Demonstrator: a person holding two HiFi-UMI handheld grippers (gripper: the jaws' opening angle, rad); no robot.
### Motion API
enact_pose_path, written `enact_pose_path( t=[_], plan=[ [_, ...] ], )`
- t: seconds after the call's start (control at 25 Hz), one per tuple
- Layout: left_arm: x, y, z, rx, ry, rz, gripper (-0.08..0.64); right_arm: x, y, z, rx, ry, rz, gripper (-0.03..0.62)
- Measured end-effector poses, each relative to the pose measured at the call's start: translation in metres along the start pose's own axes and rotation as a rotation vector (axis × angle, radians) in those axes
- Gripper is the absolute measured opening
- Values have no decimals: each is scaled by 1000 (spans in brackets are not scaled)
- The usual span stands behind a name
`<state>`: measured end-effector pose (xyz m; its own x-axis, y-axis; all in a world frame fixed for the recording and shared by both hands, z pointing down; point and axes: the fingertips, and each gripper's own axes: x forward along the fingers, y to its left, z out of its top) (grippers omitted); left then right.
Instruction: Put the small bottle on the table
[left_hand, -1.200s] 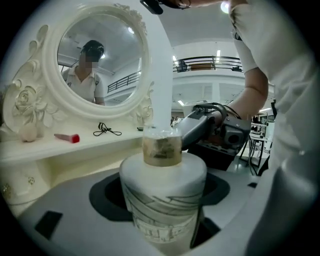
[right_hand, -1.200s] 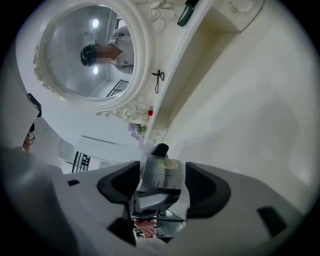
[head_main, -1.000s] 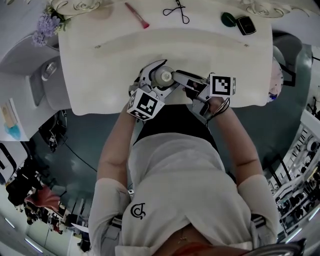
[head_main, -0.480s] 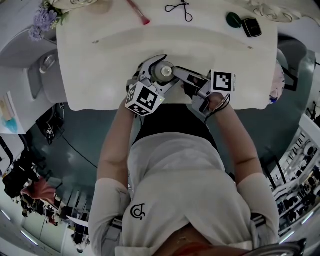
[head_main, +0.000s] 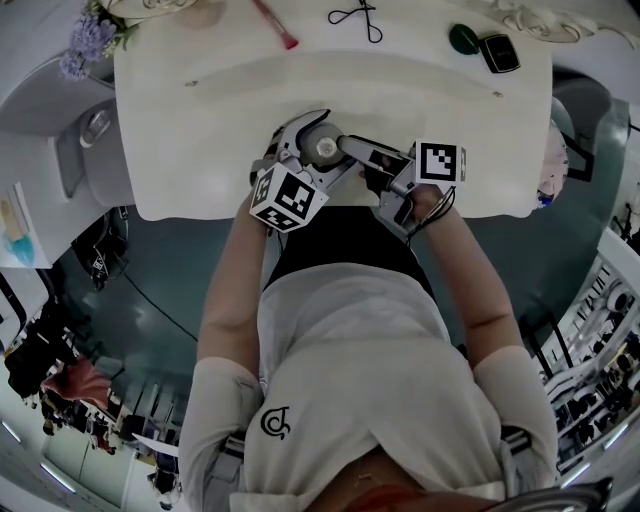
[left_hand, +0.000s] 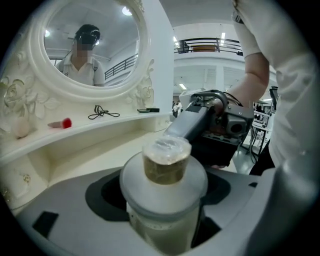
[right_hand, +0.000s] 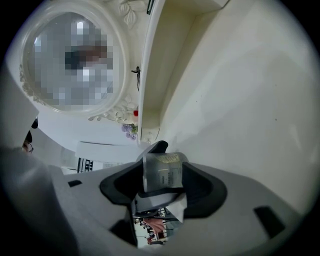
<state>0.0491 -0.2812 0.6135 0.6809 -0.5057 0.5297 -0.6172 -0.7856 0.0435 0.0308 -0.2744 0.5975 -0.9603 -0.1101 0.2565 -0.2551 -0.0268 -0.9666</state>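
Small bottle (left_hand: 160, 225) upright, clamped in left gripper (head_main: 318, 152) fingers over counter (head_main: 200, 120) edge. Right gripper (right_hand: 163, 180) fingers, just opened slightly, touch its cap (left_hand: 166, 162) on both sides.

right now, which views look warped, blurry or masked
head view: fisheye bows the table edge, lighting even; left gripper view: the small bottle up close is soft, corners go black; right gripper view: a mosaic patch covers the mirror glass, added afterwards

furniture: white vanity table (head_main: 200, 120) | carved oval mirror (left_hand: 116, 52) | floor (head_main: 150, 290): dark grey
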Motion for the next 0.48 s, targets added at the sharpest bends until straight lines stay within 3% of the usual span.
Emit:
enact_pose_path(
  t=[0.12,0.2,0.36,0.48],
  plan=[
    [-6,3,3,-14,-8,26,371,-4,-5,0,-11,-2,-53,244],
    [-13,4,11,-15,-23,41,374,-6,-1,-1,-21,-9,-69,195],
    [-33,6,42,-5,-83,78,374,-14,21,6,-33,-68,-40,72],
    [-50,8,64,-27,-138,110,362,-27,45,14,-67,-126,-4,38]
  ],
)
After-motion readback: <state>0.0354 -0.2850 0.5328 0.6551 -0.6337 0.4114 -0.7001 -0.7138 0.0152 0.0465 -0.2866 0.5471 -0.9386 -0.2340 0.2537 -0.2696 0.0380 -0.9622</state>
